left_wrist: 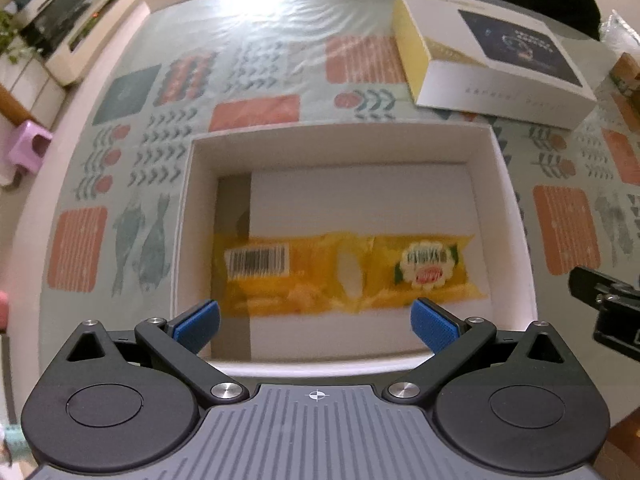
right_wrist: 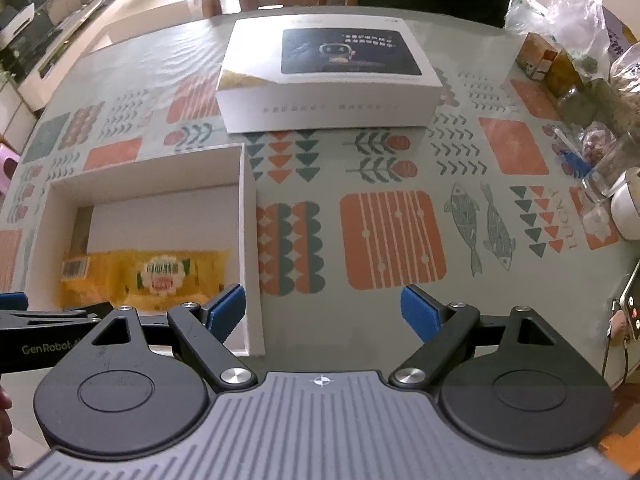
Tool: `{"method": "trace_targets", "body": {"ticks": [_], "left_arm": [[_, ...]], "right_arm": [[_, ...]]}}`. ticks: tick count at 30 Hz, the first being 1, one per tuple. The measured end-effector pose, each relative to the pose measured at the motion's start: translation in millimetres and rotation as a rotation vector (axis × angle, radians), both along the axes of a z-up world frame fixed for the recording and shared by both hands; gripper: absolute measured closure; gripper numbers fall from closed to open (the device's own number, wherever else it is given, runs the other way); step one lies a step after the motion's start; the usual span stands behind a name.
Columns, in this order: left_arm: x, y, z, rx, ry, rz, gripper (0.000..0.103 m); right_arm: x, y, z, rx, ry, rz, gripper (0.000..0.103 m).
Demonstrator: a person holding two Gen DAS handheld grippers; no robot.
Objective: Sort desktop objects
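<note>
- We are holding the left gripper (left_wrist: 315, 322) over the near edge of the open white box (left_wrist: 502, 184), jaws spread wide and gripping nothing.
- The yellow snack packet (left_wrist: 344, 270) is lying flat inside that box, along its near half — barcode end to the left, flower logo to the right. It is sitting just beyond the blue pads (left_wrist: 198, 322), apart from them.
- We are keeping the right gripper (right_wrist: 322, 312) above the patterned worktop (right_wrist: 392, 240), just right of the box's right wall; its jaws are also standing wide, with nothing between them.
- From the right wrist view the left gripper's black arm is showing at the lower left, over the box's near edge.
- A closed white carton (right_wrist: 328, 92) with a dark printed panel is resting on the worktop beyond the open box, apart from it.
- Jars and plastic bags (right_wrist: 588, 92) are crowding the worktop's far right edge — contents too blurred to tell.
</note>
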State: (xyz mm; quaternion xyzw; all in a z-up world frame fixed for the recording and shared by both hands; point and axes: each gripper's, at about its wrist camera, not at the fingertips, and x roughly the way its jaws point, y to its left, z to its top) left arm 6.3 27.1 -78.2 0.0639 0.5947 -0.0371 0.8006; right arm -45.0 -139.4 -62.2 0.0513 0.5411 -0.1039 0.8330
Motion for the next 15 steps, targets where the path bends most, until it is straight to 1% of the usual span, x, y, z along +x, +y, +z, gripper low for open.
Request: {"method": "trace_targets", "body": {"ticks": [5, 7, 10, 13, 15], "left_arm": [[19, 0, 1, -0.026, -0.002, -0.035, 0.0], [25, 0, 2, -0.037, -0.008, -0.052, 0.0], [35, -3, 4, -0.05, -0.018, -0.082, 0.0], [45, -9, 3, -0.042, -0.022, -0.109, 0.0], [51, -13, 5, -0.05, -0.022, -0.12, 0.0]], "right_arm": [[12, 7, 3, -0.017, -0.001, -0.026, 0.0], [17, 1, 6, -0.024, -0.001, -0.035, 0.0], [23, 5, 8, -0.047, -0.011, -0.046, 0.0], [29, 5, 10, -0.063, -0.02, -0.056, 0.0], [32, 3, 12, -0.071, -0.023, -0.061, 0.0]]}}
